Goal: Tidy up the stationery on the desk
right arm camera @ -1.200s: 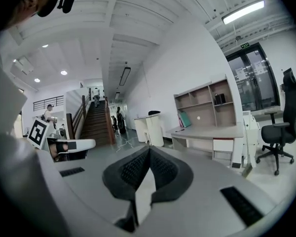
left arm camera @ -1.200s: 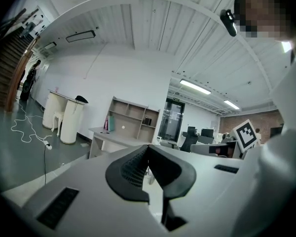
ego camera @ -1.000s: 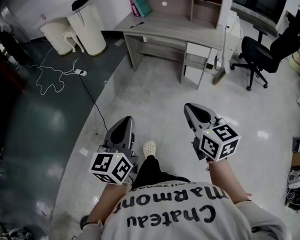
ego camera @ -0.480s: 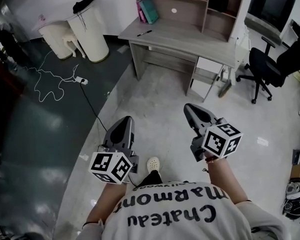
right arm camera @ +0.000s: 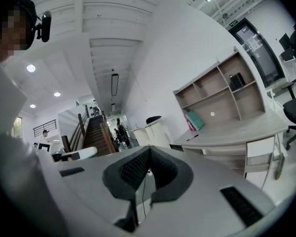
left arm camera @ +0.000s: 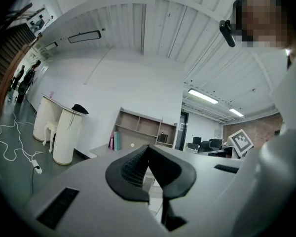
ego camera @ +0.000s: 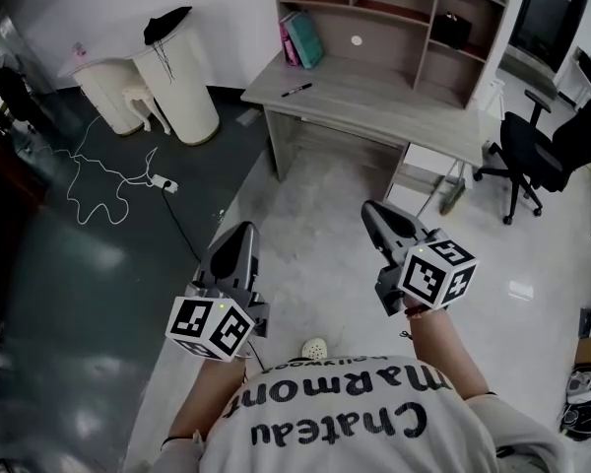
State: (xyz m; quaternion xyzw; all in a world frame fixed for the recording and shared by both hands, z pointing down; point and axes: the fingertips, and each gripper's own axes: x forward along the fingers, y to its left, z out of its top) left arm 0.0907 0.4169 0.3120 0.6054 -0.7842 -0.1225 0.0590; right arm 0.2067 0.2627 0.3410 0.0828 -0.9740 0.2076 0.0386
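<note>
Left gripper [ego camera: 236,240]: held low in front of the person, jaws pressed together, nothing between them [left arm camera: 148,150]
Right gripper [ego camera: 376,215]: beside the left one and apart from it, jaws also closed tip to tip and empty [right arm camera: 149,152]
Desk [ego camera: 394,101]: well ahead of both grippers, across an open piece of pale floor; neither gripper touches it
Pen [ego camera: 296,90]: dark, lying alone on the desk top near its left end, far in front of the grippers, more on the line of the left one; seen small past the right jaws [right arm camera: 192,138]
Books [ego camera: 302,39]: one pink and one teal, leaning against the shelf unit at the back of the desk, just behind the pen
Black box [ego camera: 451,29]: in a shelf compartment above the desk, ahead of the right gripper and further than the pen
Chair [ego camera: 532,141]: black office chair, ahead and to the right of the right gripper, beside the desk's right end
White stand [ego camera: 182,82]: round, with a dark thing on top, ahead and to the left of the left gripper
Cable [ego camera: 103,175]: white, loose on the dark floor, to the left of the left gripper
Shoe [ego camera: 316,348]: pale, on the floor below and between the two grippers
</note>
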